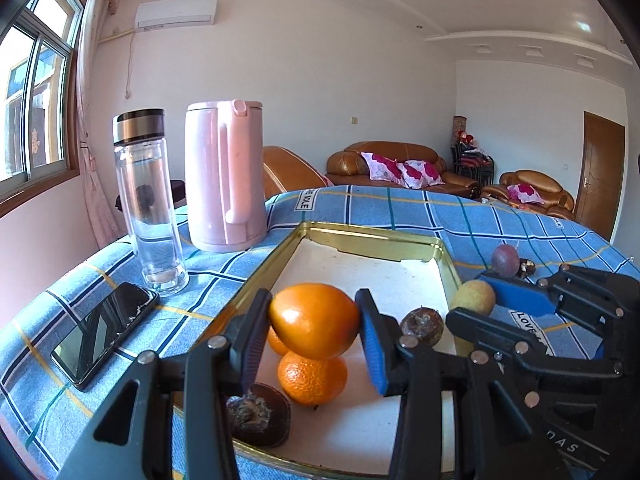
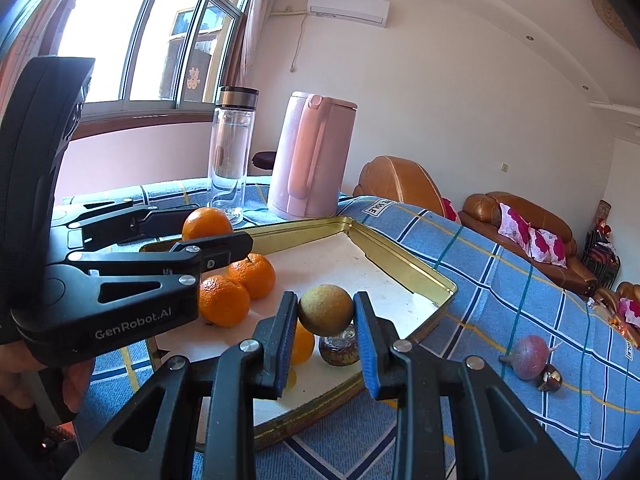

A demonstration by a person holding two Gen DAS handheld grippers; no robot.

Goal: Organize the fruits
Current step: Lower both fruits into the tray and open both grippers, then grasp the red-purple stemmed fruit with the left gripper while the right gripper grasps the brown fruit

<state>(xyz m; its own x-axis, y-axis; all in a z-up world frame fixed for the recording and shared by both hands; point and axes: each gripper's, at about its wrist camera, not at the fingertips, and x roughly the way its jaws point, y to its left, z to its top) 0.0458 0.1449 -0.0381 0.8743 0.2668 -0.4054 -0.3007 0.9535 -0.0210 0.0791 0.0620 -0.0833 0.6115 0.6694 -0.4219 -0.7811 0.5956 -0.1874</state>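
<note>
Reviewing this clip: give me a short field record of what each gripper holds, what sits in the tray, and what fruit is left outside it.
left gripper: shut on orange, above tray
right gripper: shut on yellow-green fruit, above tray
tray: two oranges, dark brown fruits
outside tray: purple fruit on blue plaid cloth
background: pink kettle, glass bottle, phone

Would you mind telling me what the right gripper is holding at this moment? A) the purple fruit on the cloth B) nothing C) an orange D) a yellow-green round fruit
D: in the right wrist view the right gripper has its blue pads pressed on both sides of a yellow-green round fruit above the gold tray, while the left gripper holds the orange.
</note>
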